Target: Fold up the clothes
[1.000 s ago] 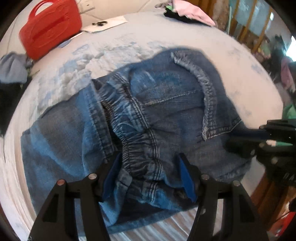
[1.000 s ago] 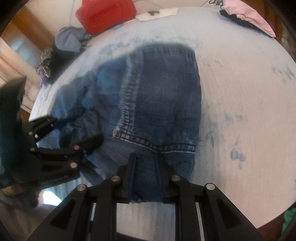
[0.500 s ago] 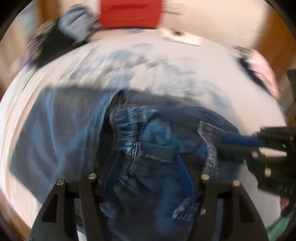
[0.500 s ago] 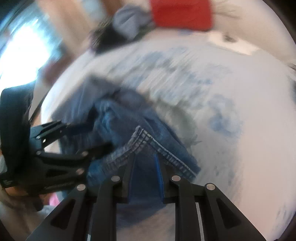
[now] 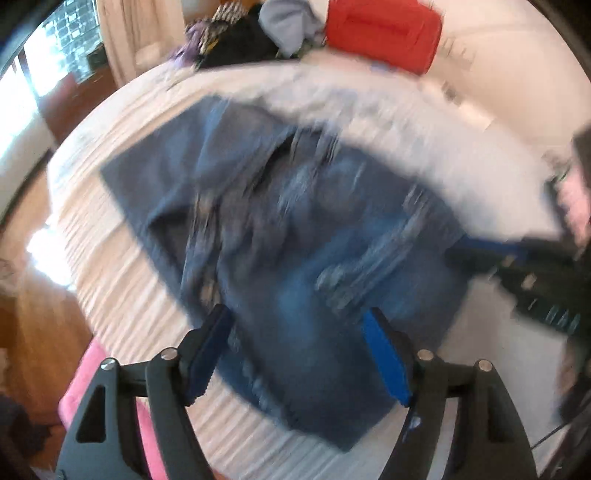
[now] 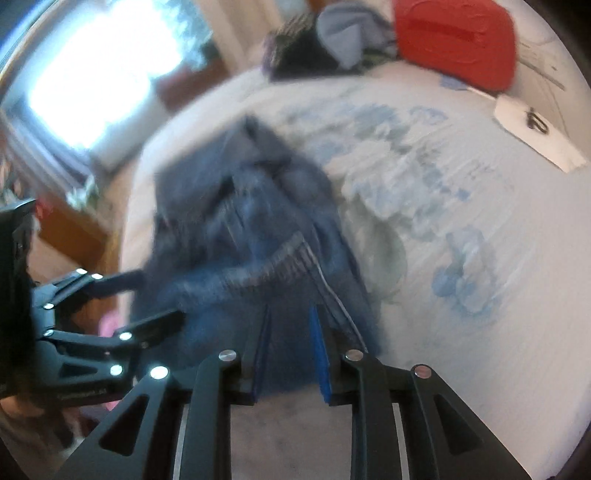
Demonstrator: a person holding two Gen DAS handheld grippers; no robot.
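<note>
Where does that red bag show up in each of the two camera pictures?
Left wrist view: the red bag sits at the top, right of centre.
Right wrist view: the red bag is at the top right.
Shared landmark: the grey-blue garment lies just left of it in both.

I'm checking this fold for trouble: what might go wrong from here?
The left gripper is open, with the jeans only lying between its fingers, so that side may sag and bunch. The right gripper seems to pinch just an edge, which may slip. Both views are motion-blurred, so fast movement could skew the fold.
</note>
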